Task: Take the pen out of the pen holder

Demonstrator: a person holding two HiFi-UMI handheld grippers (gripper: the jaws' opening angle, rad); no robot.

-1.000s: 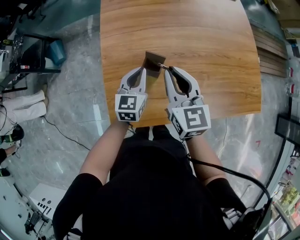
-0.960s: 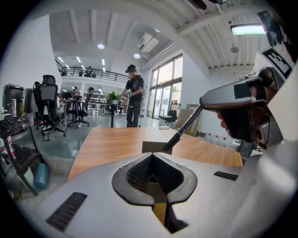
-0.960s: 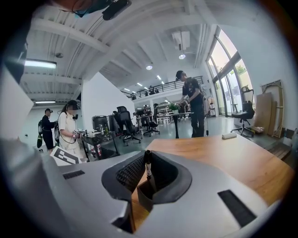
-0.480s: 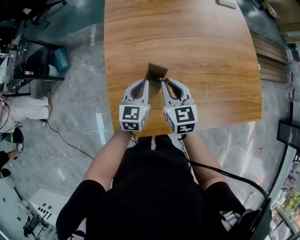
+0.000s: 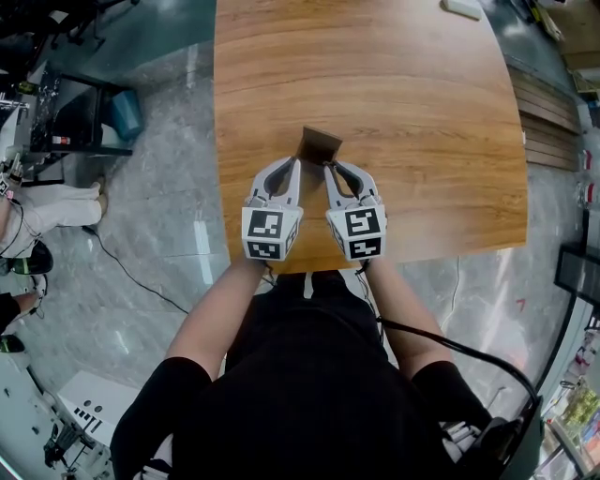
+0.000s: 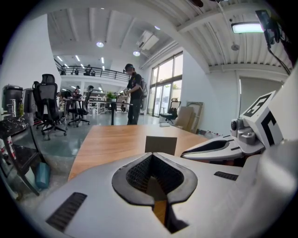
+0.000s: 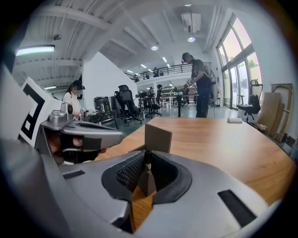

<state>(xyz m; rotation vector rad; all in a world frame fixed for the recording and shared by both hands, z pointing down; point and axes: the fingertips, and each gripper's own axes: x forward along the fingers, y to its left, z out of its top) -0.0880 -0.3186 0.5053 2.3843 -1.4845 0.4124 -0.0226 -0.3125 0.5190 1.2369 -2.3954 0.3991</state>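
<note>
**Left gripper** [image 5: 294, 162]: the jaws are closed tip to tip with nothing between them. Only the table [image 5: 422, 112] shows through the gap behind the tips. The tips lie close to the near left edge of the holder [image 5: 320, 145]; contact cannot be confirmed.

**Right gripper** [image 5: 329, 167]: the jaws are closed on the pen [image 7: 146, 162]. The pen is a thin dark rod with a pale section, clamped at the very tips and standing roughly upright. It sits just on the near side of the holder. Whether its lower end is clear of the holder cannot be told.

**Holder**: a small brown box, upright on the wooden table, toward the near edge. In both gripper views it stands directly beyond the jaw tips.

**Layout**: the grippers lie side by side over the table's near edge, near each other but apart. Their marker cubes face the person and their tips converge on the holder.

A small pale object [image 5: 464, 7] lies at the table's far right — well apart from the holder.
</note>
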